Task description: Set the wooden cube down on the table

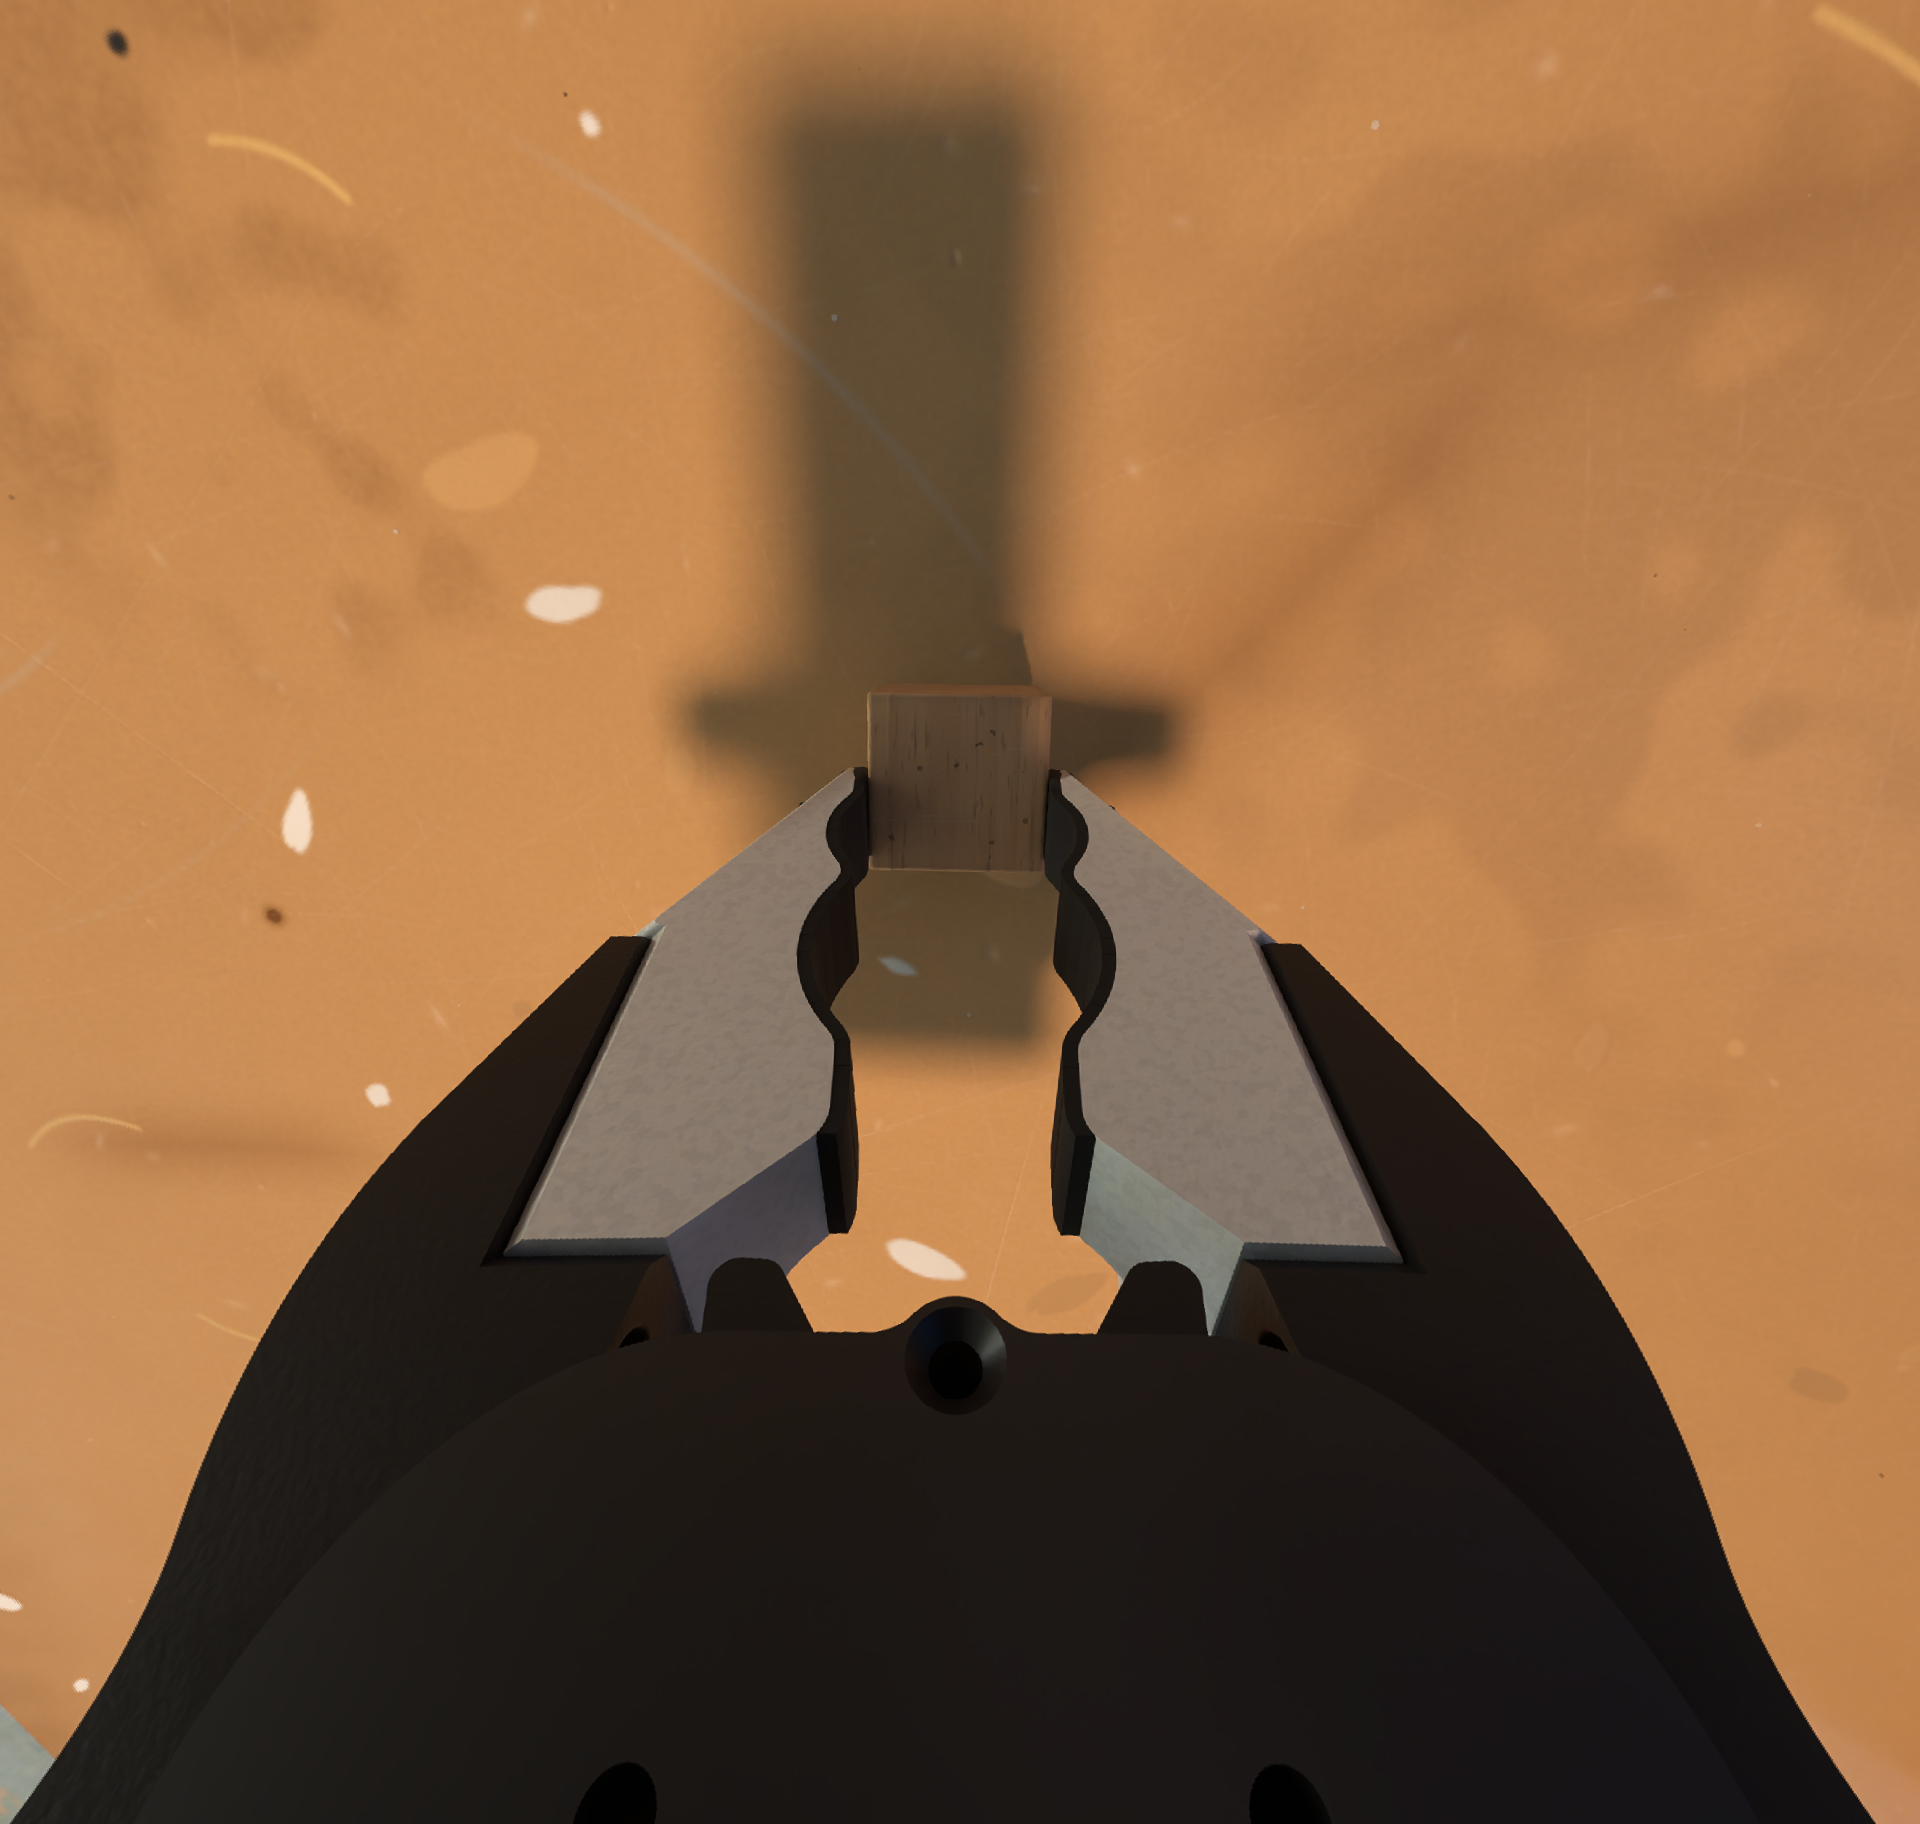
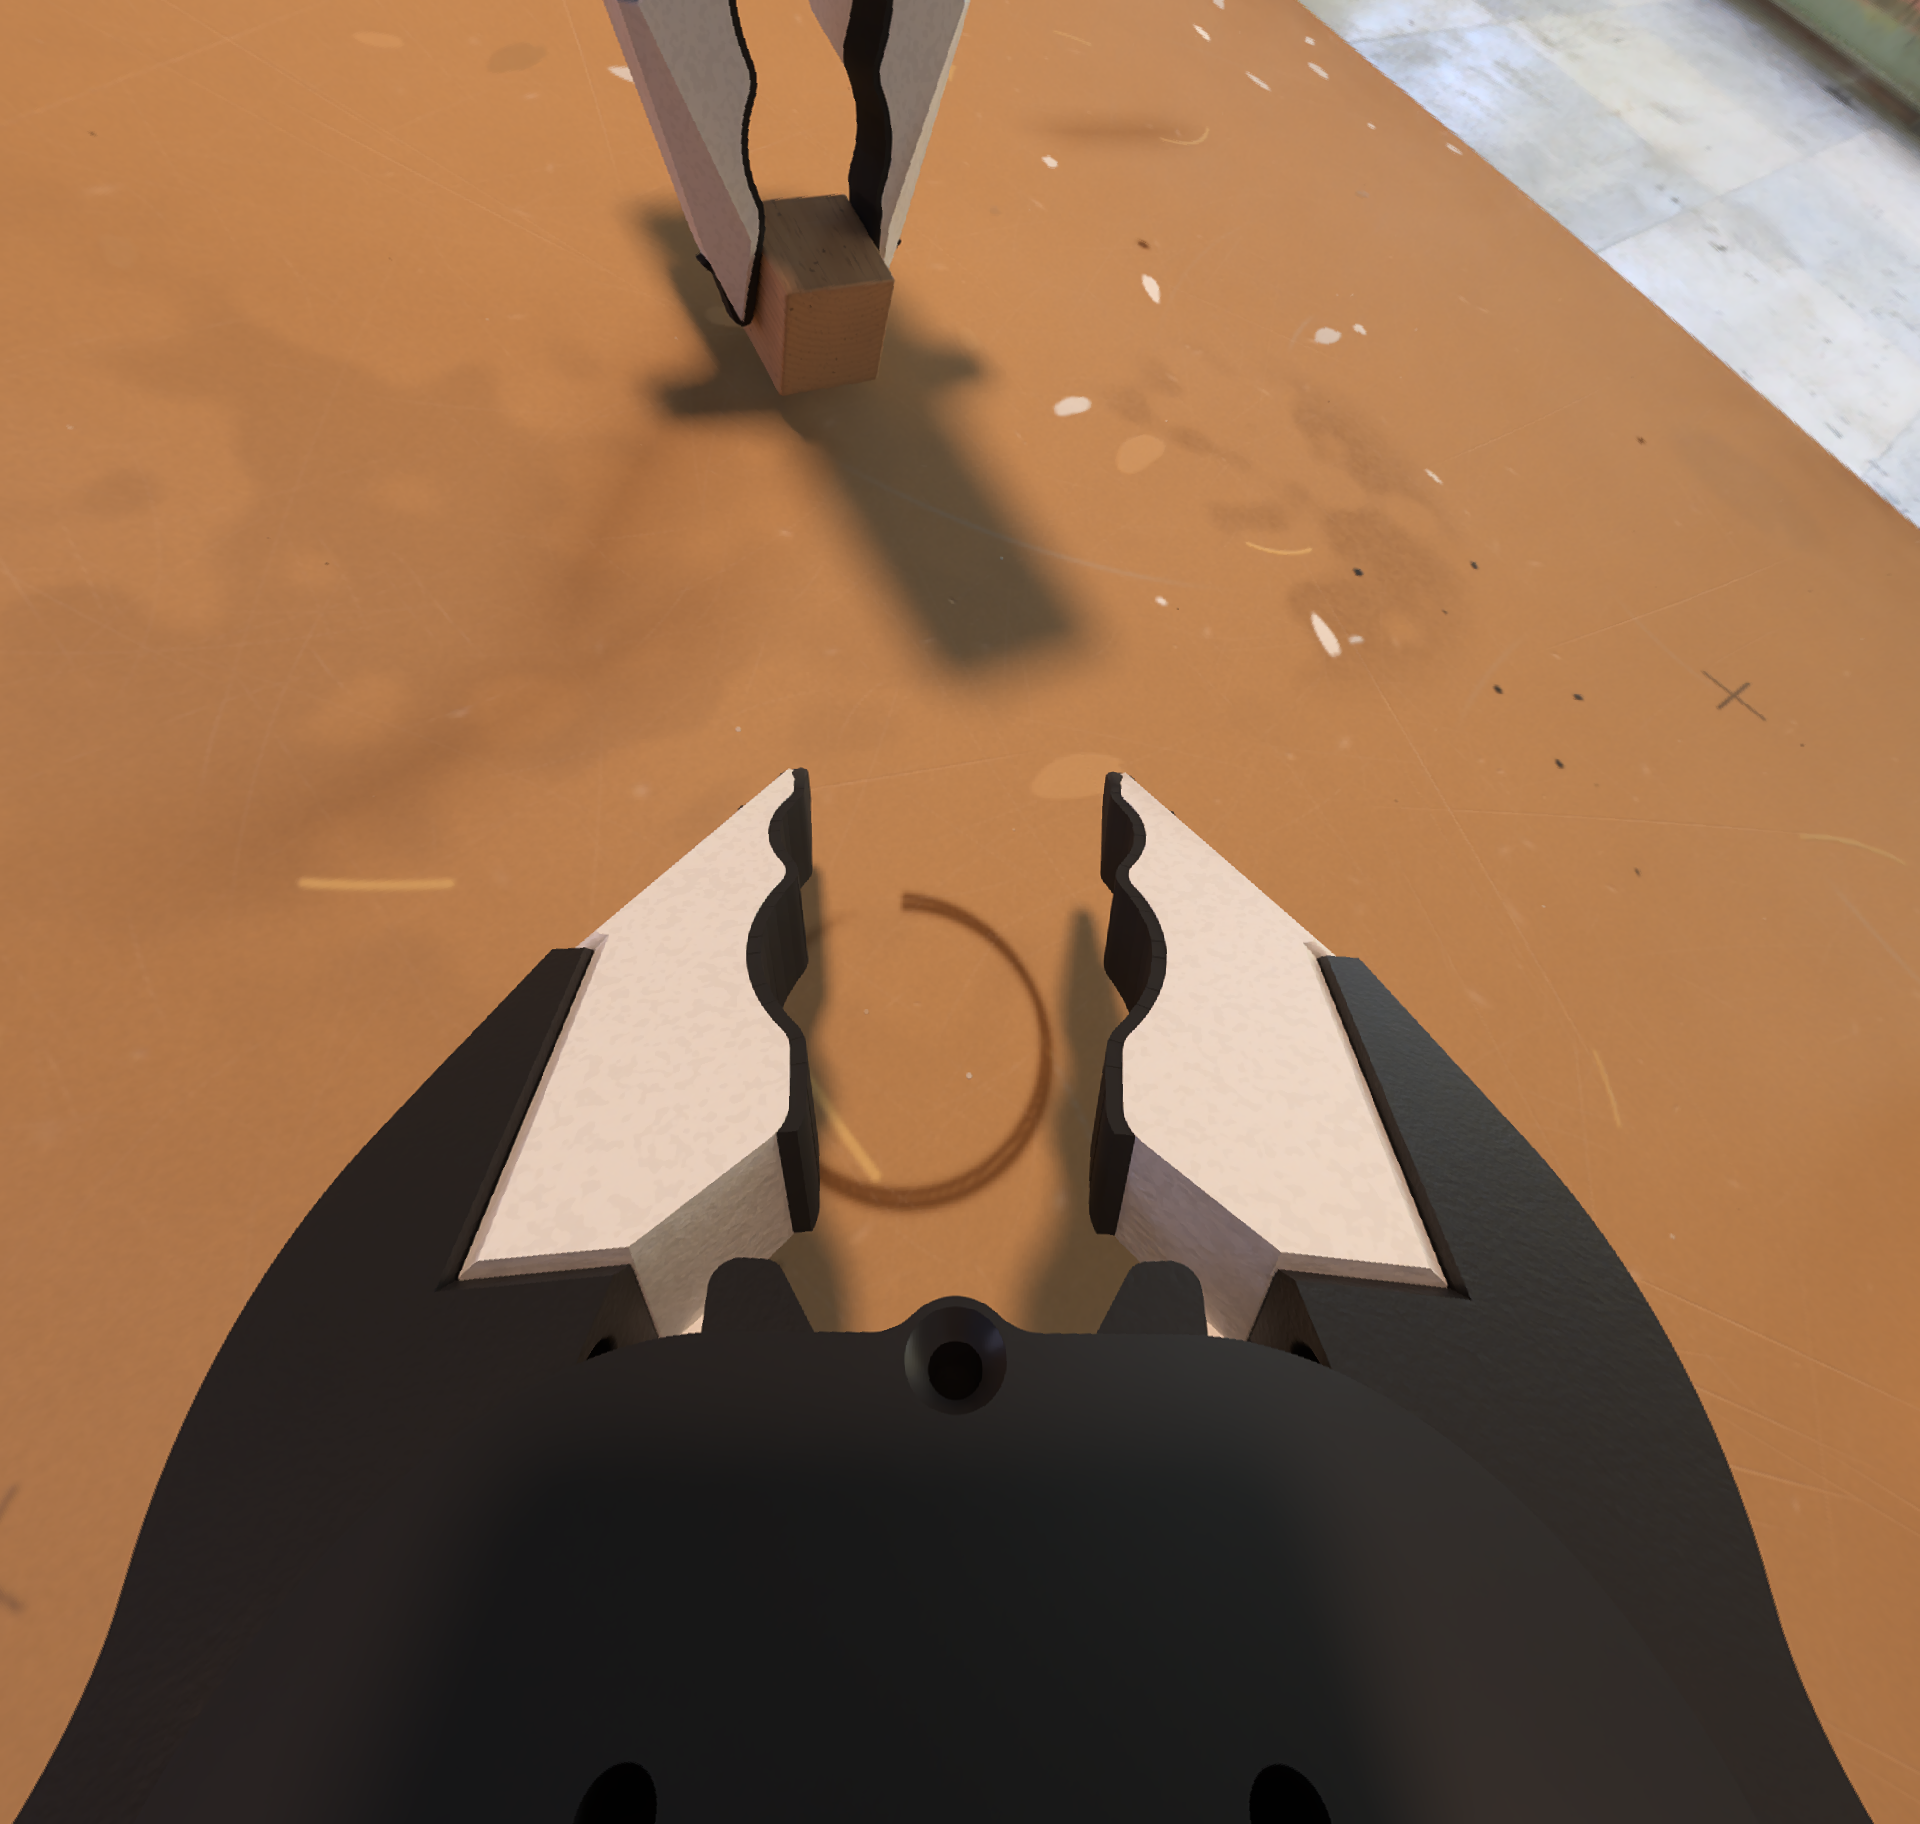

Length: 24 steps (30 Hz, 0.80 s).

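Observation:
A small light wooden cube (image 1: 958,777) sits pinched between the fingertips of my left gripper (image 1: 956,787), which is shut on it and points steeply down at the orange table (image 1: 416,320). In the right wrist view the left gripper (image 2: 816,268) comes down from the top edge with the cube (image 2: 836,320) in it. The cube's underside is at or just above the table surface and its shadow meets its base. My right gripper (image 2: 956,777) is open and empty, low over the table, well short of the cube.
The table's edge runs diagonally across the upper right of the right wrist view, with a grey concrete floor (image 2: 1662,112) beyond it. A dark ring stain (image 2: 1023,1099) and pale flecks mark the flat tabletop (image 2: 312,527).

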Available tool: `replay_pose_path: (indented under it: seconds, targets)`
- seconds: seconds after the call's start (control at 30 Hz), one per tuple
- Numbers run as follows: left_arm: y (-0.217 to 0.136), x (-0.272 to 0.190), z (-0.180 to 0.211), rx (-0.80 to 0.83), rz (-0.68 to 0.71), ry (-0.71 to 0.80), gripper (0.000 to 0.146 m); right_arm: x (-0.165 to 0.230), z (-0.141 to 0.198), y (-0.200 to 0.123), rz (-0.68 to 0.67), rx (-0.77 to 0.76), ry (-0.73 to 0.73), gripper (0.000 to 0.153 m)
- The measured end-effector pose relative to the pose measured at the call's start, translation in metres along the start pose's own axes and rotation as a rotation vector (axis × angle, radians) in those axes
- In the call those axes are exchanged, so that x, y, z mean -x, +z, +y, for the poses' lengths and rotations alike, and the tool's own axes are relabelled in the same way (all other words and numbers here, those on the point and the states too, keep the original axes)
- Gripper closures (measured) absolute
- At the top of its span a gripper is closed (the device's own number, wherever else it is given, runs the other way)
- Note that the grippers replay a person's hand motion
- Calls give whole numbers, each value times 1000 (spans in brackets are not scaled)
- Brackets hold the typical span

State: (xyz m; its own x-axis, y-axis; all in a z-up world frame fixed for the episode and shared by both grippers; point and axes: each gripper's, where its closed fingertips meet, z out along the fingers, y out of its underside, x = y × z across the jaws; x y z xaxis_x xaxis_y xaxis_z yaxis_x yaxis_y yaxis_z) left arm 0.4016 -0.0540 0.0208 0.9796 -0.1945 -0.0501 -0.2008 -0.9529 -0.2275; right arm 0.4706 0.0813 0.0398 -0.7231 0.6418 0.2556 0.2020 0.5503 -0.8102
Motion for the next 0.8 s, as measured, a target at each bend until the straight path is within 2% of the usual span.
replay_pose_path:
  seconds: [0.5, 0.7, 0.8]
  targets:
    - [0, 0, -1, 20, 28, 14, 113, -3, 6, 1, -22, -12, 61, 97]
    - [-2, -2, -3, -91, 83, 58, 113, -13, 13, -9, -24, 5, 117, 96]
    - [-4, -3, -4, -181, 110, 63, 113, -31, 12, -24, 18, -48, 198, 96]
